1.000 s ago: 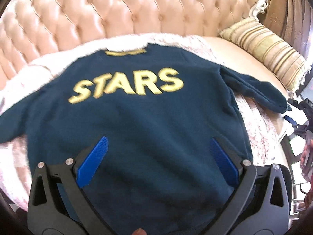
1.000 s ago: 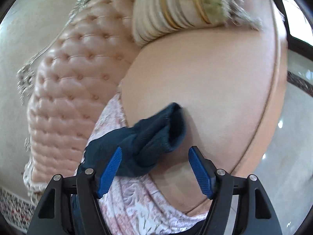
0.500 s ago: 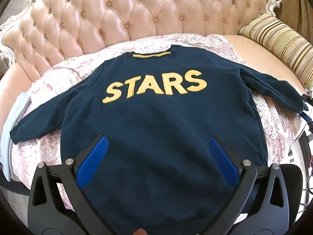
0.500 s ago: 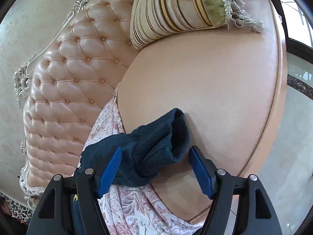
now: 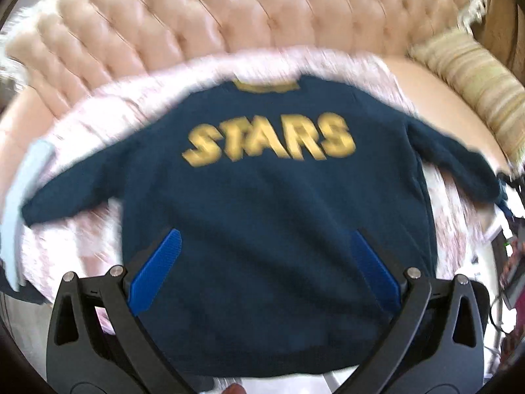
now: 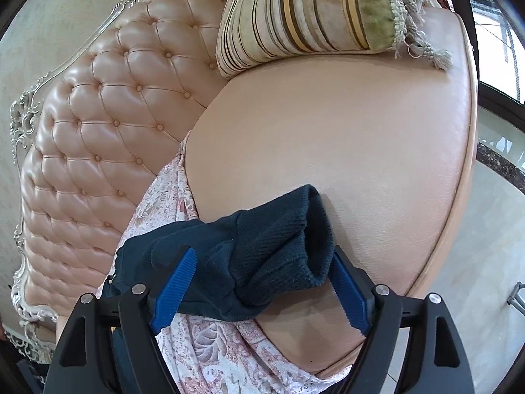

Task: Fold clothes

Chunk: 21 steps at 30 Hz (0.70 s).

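Note:
A navy sweater [image 5: 272, 216] with yellow "STARS" lettering lies flat, front up and sleeves spread, on a floral cover [image 5: 95, 121]; this view is motion-blurred. My left gripper [image 5: 266, 234] hovers open over the sweater's lower body, nothing between its blue pads. In the right wrist view the sweater's right sleeve cuff [image 6: 279, 249] rests on the sofa seat between the fingers of my right gripper [image 6: 262, 256]. Its jaws are opening, and the ribbed cuff fills most of the gap and overlaps the right pad [image 6: 347, 292]. I see no squeeze on the cloth.
A pink tufted sofa back [image 6: 98, 124] rises behind. A striped tasselled cushion [image 6: 308, 13] lies at the seat's far end. The seat's curved front edge [image 6: 459, 203] drops to a pale floor. A light blue cloth [image 5: 23, 203] lies left of the sweater.
The left view has risen and tilted, so the sweater sits a bit lower and blurred. The right gripper has closed in around the cuff and its jaws stand wider.

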Tool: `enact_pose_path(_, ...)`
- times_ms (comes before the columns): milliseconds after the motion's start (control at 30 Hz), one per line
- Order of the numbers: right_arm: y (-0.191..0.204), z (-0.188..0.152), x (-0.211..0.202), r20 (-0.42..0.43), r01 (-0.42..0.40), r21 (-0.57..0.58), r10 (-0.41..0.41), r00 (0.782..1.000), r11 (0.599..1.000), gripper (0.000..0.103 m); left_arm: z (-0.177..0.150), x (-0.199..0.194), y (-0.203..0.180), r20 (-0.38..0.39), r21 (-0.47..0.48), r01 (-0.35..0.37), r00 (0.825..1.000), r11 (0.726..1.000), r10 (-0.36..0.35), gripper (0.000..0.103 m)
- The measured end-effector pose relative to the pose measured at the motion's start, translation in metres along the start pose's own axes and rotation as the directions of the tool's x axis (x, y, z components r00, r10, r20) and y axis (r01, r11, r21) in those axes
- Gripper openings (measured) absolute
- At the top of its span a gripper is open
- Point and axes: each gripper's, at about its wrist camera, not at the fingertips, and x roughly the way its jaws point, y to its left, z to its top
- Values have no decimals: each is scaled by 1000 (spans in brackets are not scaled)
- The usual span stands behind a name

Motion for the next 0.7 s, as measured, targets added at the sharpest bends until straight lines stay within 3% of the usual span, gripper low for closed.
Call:
enact_pose_path(133,0,1,0,-3,2,6,-2,1000,1000,82,11,-37,26,142,-77,-51,988,996,62,103)
enact_pose_path(300,4,0,1,-5,15,-9,-15,1000,1000,86,18,-63,55,230,-122,-130,961,984,156,103)
enact_pose_path(467,7,0,3,-1,23,-23,-23,1000,999,91,20,-74,85,226,-174,-175,951,969,212,103)
enact_pose_path(700,13,-1,8,1,29,-41,-29,1000,999,100,18,-77,107,209,-225,-184,950,957,231,103)
